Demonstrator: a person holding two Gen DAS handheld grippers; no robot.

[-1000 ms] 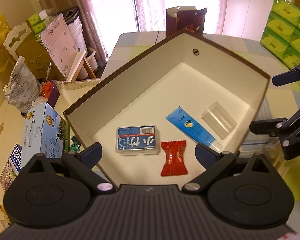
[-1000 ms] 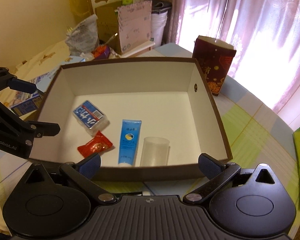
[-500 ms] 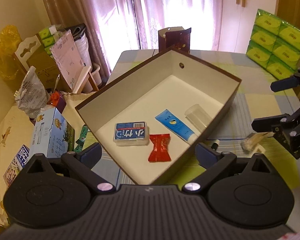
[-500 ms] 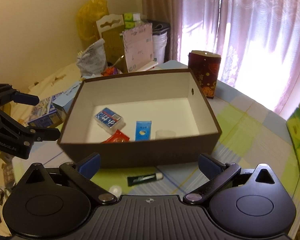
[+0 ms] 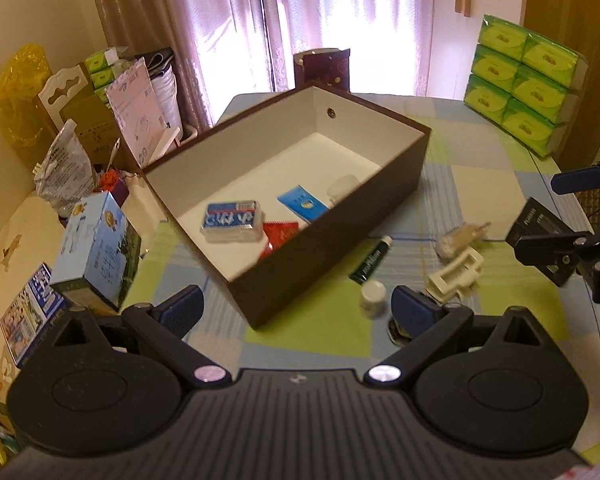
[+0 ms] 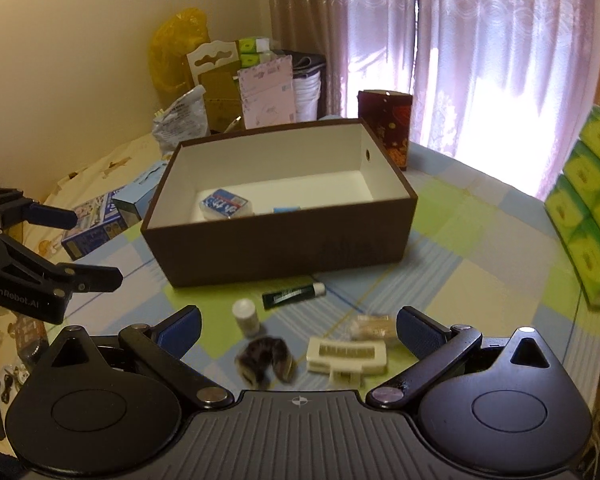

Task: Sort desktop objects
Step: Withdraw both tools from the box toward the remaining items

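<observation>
- The left tongs (image 5: 296,306) hang released above the near edge of the counter (image 6: 480,248), their blue pads wide apart and holding nothing
- A brown box (image 6: 284,236) with a white inside stands open on the counter, toward its far edge, a dark red bag (image 6: 385,128) behind its far right corner
- Inside the box, from left to right: a blue-labelled clear case (image 5: 231,220), a red sweet wrapper (image 5: 280,234) just beside it, a blue tube (image 5: 302,204) and a clear cap (image 5: 342,184) partly hidden by the box wall
- On the counter just in front of the box lies a dark green tube (image 6: 293,295) with a white cap, close to the box wall but apart from it
- Nearer the front edge stand a small white bottle (image 6: 246,316), a blurred dark furry thing (image 6: 265,360), a white comb-like clip (image 6: 346,354) and a pale crumpled packet (image 6: 374,326) just behind the clip
- The right tongs (image 6: 298,332) hover released above these loose things, gripping none of them
- Green tissue packs (image 5: 528,84) are stacked at the right edge of the counter
</observation>
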